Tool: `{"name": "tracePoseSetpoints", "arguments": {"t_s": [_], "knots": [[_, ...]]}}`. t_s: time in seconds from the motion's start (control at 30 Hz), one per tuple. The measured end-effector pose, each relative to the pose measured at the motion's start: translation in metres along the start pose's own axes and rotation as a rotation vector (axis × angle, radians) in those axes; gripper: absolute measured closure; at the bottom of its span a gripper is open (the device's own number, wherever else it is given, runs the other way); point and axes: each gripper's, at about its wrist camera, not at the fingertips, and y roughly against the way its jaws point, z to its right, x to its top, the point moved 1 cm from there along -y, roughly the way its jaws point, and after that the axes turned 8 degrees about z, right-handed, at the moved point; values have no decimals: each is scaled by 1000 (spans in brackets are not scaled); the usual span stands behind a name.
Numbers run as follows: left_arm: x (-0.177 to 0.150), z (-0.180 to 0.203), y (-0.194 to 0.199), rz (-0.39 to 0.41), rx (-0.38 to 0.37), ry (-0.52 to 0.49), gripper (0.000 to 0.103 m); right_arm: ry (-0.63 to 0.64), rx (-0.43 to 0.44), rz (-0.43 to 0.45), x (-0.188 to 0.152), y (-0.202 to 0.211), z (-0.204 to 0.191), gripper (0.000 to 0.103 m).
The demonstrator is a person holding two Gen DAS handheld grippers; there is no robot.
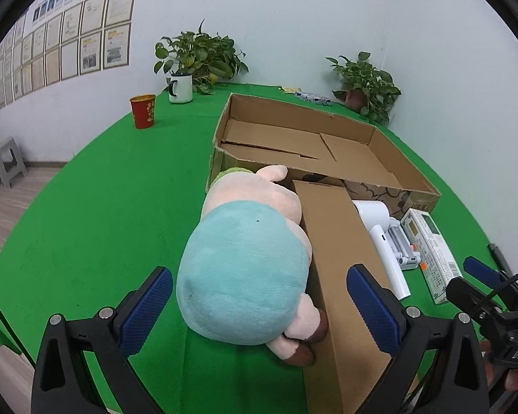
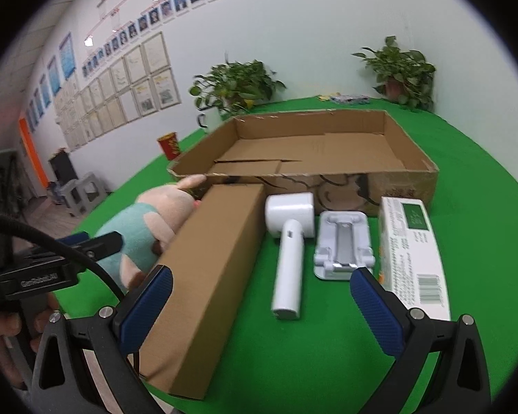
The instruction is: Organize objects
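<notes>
- Shallow open brown cardboard tray (image 2: 328, 148) lies at the far side of the green felt table (image 1: 103, 207), empty, and everything to be sorted sits in a row against its near wall.
- Long closed brown cardboard box (image 2: 207, 276) runs lengthwise from that wall back toward both tools, lying between the two grippers' lines of sight.
- Plush pig toy in a teal shirt (image 1: 241, 269) lies to the box's left, touching its side, body axis pointing toward the tray; it sits straight ahead of the left gripper (image 1: 259, 307) and is probably that hand's pick.
- White boxed carton with a green label (image 2: 411, 252), a white handheld device with a block head (image 2: 290, 241) and a pale grey folding stand (image 2: 343, 245) lie to the box's right, handles and long sides running toward the tray, nearer the right gripper (image 2: 260, 302).
- Both tools are level, pointing forward, jaws spread wide and holding nothing; the left's blue pads flank the toy's rear without touching.
</notes>
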Motion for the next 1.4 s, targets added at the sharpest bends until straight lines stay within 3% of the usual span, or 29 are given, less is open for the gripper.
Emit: {"name": "tracePoseSetpoints", "arguments": {"t_s": [0.13, 0.27, 0.33, 0.43, 0.6, 0.77, 0.93, 1.13, 1.27, 1.4], "knots": [[4, -13, -8, -14, -6, 16, 6, -22, 154, 25, 18, -7, -6, 1], [-1, -24, -21, -54, -53, 53, 12, -32, 251, 37, 32, -19, -15, 1], [-8, -27, -30, -88, -74, 65, 16, -35, 282, 14, 34, -29, -21, 1], [-15, -25, -36, -75, -51, 22, 19, -43, 312, -23, 33, -39, -26, 1], [-19, -23, -36, -67, -40, -8, 30, -27, 330, -73, 31, -55, -36, 1], [-28, -24, -25, -62, -48, -18, 39, 66, 336, -109, 34, -66, -60, 1], [-44, -40, -2, -42, -47, 56, 41, 117, 402, -165, 39, -81, -90, 1], [-58, -60, 15, -33, -61, 137, 41, 115, 448, -314, 29, -110, -123, 1], [-61, -56, 16, -9, -49, 84, 41, 140, 440, -385, 21, -118, -142, 0], [-59, -54, 14, -4, -44, 53, 42, 206, 341, -412, 9, -122, -152, 1]]}}
